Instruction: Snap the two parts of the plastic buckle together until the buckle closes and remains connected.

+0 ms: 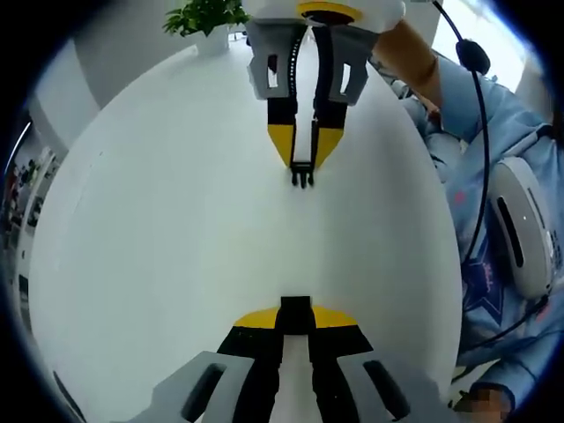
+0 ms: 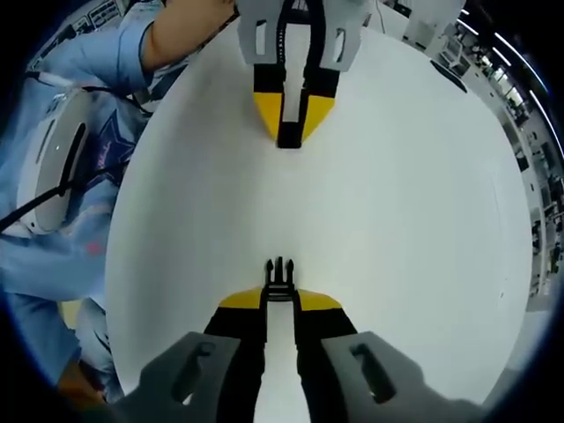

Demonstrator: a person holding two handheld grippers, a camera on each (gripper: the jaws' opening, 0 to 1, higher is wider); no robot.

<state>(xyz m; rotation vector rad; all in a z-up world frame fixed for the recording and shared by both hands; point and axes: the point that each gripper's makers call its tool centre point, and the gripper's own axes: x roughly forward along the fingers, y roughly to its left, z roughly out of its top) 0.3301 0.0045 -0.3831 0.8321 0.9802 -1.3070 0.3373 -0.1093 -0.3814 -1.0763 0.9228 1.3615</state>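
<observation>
The buckle is in two black halves, held apart and facing each other over a white table [image 1: 159, 229]. My left gripper [image 1: 295, 317] rises from the bottom of the left gripper view, shut on the socket half [image 1: 295, 306]. Opposite it, my right gripper [image 1: 302, 163] hangs from the top, shut on the pronged half [image 1: 302, 179], prongs pointing at the socket. In the right gripper view my right gripper [image 2: 278, 301] holds the pronged half [image 2: 278, 271] low down. At the top of that view the left gripper [image 2: 291, 132] holds the socket half [image 2: 289, 141]. A wide gap separates the halves.
A person in a light blue sleeve [image 1: 502, 132] stands at the table edge, with a white device and black cable [image 1: 520, 229] on them. A potted plant [image 1: 207, 18] sits at the far edge. Shelves and room clutter [image 2: 529, 132] lie beyond the table.
</observation>
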